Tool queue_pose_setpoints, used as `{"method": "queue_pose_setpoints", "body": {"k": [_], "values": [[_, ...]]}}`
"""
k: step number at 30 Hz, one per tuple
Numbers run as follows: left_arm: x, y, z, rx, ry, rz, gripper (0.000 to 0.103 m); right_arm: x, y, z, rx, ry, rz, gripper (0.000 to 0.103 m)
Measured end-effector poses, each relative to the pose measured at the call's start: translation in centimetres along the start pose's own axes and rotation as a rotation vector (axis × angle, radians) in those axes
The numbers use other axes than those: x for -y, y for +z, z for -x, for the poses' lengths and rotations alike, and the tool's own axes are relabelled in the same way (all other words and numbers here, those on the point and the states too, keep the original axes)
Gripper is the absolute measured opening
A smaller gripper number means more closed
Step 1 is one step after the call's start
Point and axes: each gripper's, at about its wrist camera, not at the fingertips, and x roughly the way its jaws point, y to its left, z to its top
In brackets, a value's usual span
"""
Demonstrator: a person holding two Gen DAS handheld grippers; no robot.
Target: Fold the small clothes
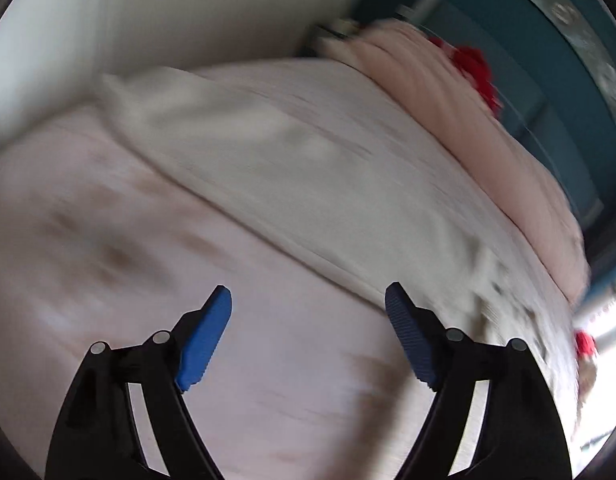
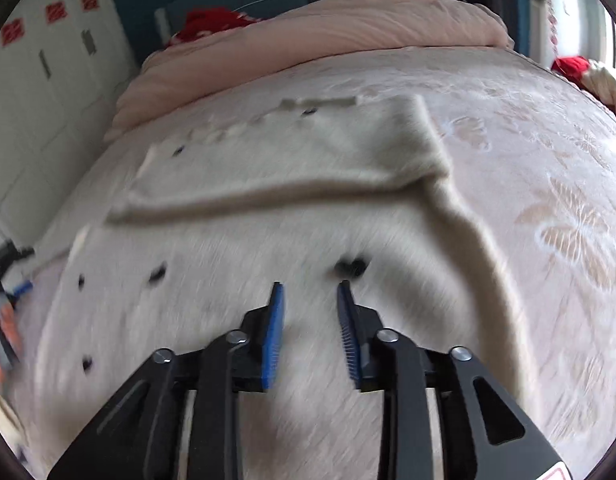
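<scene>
Cream knit garment [image 2: 268, 184] with small dark buttons lies spread on the pale patterned bedspread [image 2: 567, 184], its upper part folded over into a band. Right gripper [image 2: 309, 296] hovers over the garment's near portion, blue pads parted by a narrow gap, nothing between them. Left gripper [image 1: 308, 300] is spread wide over bare bedspread [image 1: 108, 220], holding nothing; the garment [image 1: 308, 168] lies just beyond its tips. Pink duvet [image 2: 327, 28] is bunched at the far edge, with red fabric [image 2: 212, 20] beside it. Left view is motion-blurred.
</scene>
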Motion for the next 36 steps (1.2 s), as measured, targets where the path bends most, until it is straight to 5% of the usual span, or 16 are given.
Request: {"method": "queue_pose_setpoints", "body": {"k": [5, 8, 11, 12, 15, 17, 21, 27, 33, 35, 36], "values": [[-9.0, 7.7, -0.7, 0.050, 0.130, 0.187, 0.078, -2.4, -3.8, 0.0, 0.040, -0.043, 0.048, 0.049], [-10.1, 10.1, -1.6, 0.087, 0.175, 0.203, 0.078, -3.1, -4.5, -0.9, 0.040, -0.081, 0.099, 0.057], [-10.9, 11.6, -4.3, 0.032, 0.173, 0.229, 0.076, -3.9, -5.0, -1.4, 0.051, -0.130, 0.141, 0.059], [-10.8, 11.6, -4.5, 0.031, 0.188, 0.228, 0.066, -4.0, -5.3, -1.3, 0.056, -0.144, 0.151, 0.059], [-10.0, 12.2, -5.2, 0.033, 0.215, 0.151, 0.010, -4.4, -5.6, -1.6, 0.070, -0.172, 0.171, 0.061], [-8.9, 12.6, -4.2, 0.072, 0.232, 0.103, 0.008, -4.3, -5.6, -1.9, 0.073, -0.168, 0.167, 0.062], [-2.0, 13.3, 0.9, 0.212, 0.151, -0.065, 0.007, -4.1, -5.6, -2.2, 0.080, -0.153, 0.155, 0.062], [16.7, 8.9, 9.6, 0.323, -0.181, -0.362, 0.008, -3.8, -5.7, -2.0, 0.088, -0.128, 0.138, 0.063], [31.2, -3.3, 7.0, 0.131, -0.388, -0.534, 0.017, -3.5, -5.6, -1.8, 0.090, -0.101, 0.120, 0.063], [32.7, -7.5, 4.0, 0.026, -0.395, -0.533, 0.036, -3.4, -5.6, -1.8, 0.090, -0.095, 0.117, 0.063], [33.1, -10.0, 2.3, -0.021, -0.359, -0.531, 0.054, -3.3, -5.6, -1.8, 0.091, -0.091, 0.115, 0.063]]}}
